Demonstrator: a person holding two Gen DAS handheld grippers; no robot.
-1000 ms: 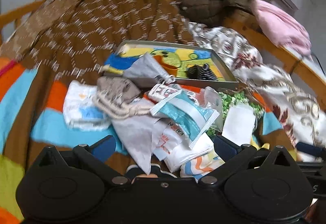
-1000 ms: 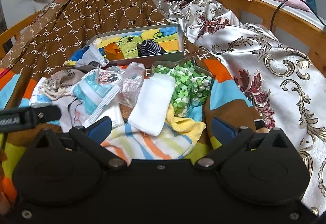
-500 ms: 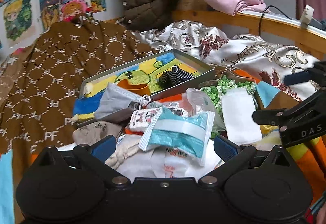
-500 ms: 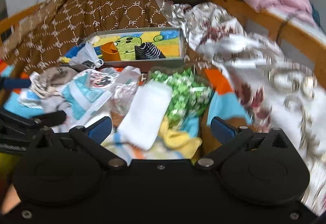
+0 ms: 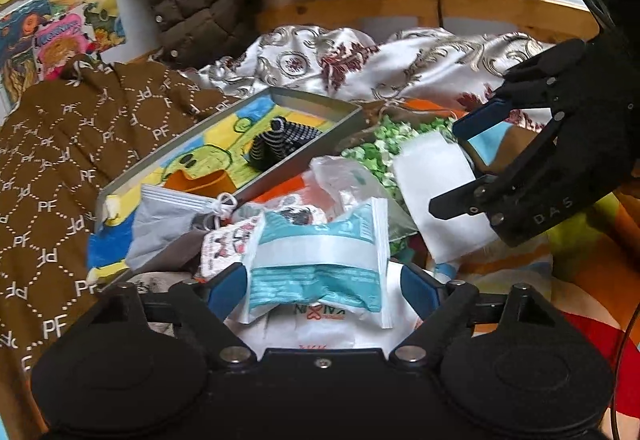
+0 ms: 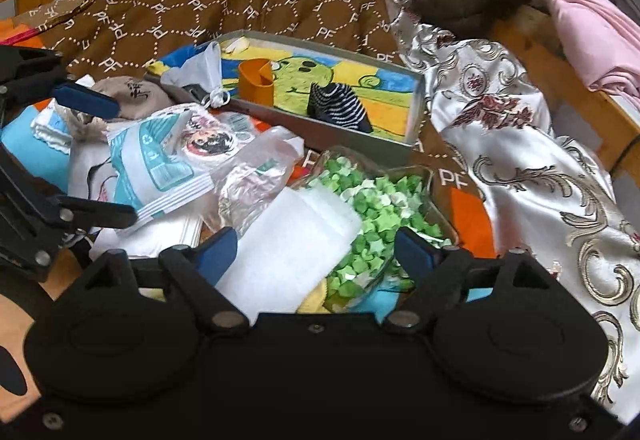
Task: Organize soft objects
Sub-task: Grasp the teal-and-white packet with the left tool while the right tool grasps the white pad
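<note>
Blue-padded fingers stand wide apart on both tools, and neither has hold of anything. The left gripper point(image 5: 322, 286) straddles a teal-and-white packet point(image 5: 320, 260) that lies on top of the heap, its pads to either side of the packet but not yet pressing it. The right gripper point(image 6: 314, 248) straddles a white folded cloth point(image 6: 288, 240) in much the same way, open, with the cloth running in between the pads.

That cloth rests partly on a clear dish of green paper stars point(image 6: 380, 208), and the right-hand pad sits just beside the dish rim. If the jaws shut as they stand, I reckon the pad could catch the rim or nip some stars along with the cloth, and lifting would drag or tip the dish and scatter them over the bedspread.

On the left side the risk is different: the packet looks slick and puffy, and a clear plastic bag point(image 6: 256, 168) lies just beyond it, so a shallow pinch might slip off or bring a neighbour up with it.

Further out, a shallow grey box point(image 6: 416, 108) with a cartoon lining sits behind the heap, already holding a striped sock point(image 6: 340, 108) and an orange piece point(image 6: 256, 80). A grey drawstring pouch point(image 5: 172, 212) hangs over its near edge. The two tools work close together, so a crossing reach towards the box could knock them together.
</note>
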